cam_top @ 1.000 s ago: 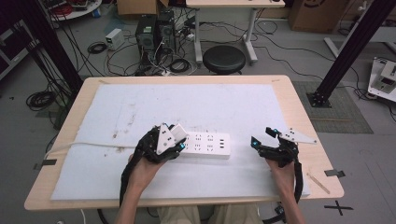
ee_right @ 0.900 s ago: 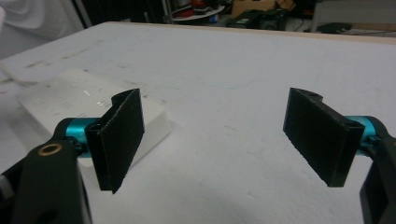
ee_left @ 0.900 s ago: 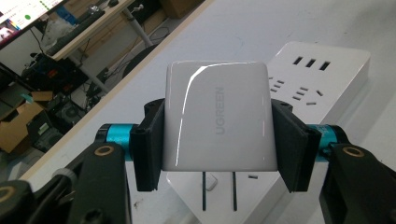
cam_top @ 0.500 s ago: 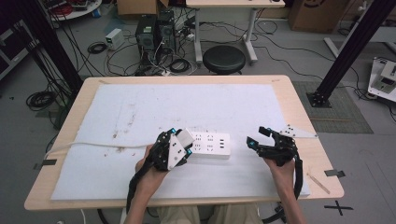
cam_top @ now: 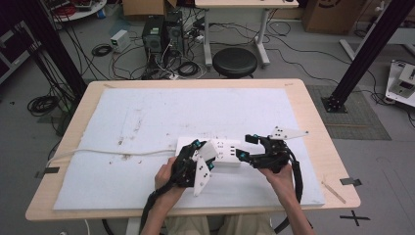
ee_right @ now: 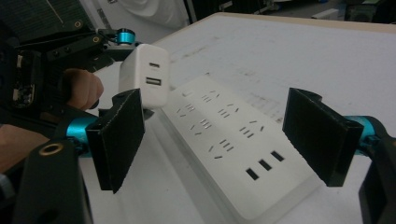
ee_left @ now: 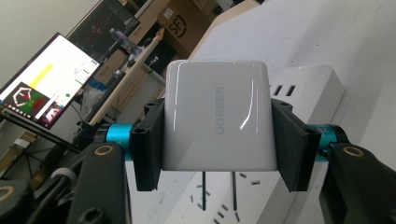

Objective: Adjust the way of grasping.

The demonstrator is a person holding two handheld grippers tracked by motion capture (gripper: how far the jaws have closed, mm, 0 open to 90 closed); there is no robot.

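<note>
A white power strip [cam_top: 226, 151] lies flat on the white mat, its cord [cam_top: 112, 152] running off to the left. My left gripper [cam_top: 204, 154] is shut on a white UGREEN charger [ee_left: 217, 121], pads pressed on its two sides. The charger's two prongs [ee_left: 219, 191] point down at the power strip [ee_left: 299, 84], just over its sockets. My right gripper [cam_top: 246, 146] stands open at the strip's right end, nothing between its pads. In the right gripper view the power strip [ee_right: 224, 140] lies between the wide jaws of my right gripper [ee_right: 222, 135], with the charger [ee_right: 144, 81] hovering over its far end.
The white mat [cam_top: 161, 112] covers most of the wooden table [cam_top: 318, 132]. A black stool [cam_top: 235, 62], computer towers and loose cables sit on the floor past the far edge. Black frame posts [cam_top: 364, 49] rise at both sides.
My left gripper has carried the charger rightward and lower, over the strip's left end. My right gripper has moved left and up to the strip's right end, jaws still open.
</note>
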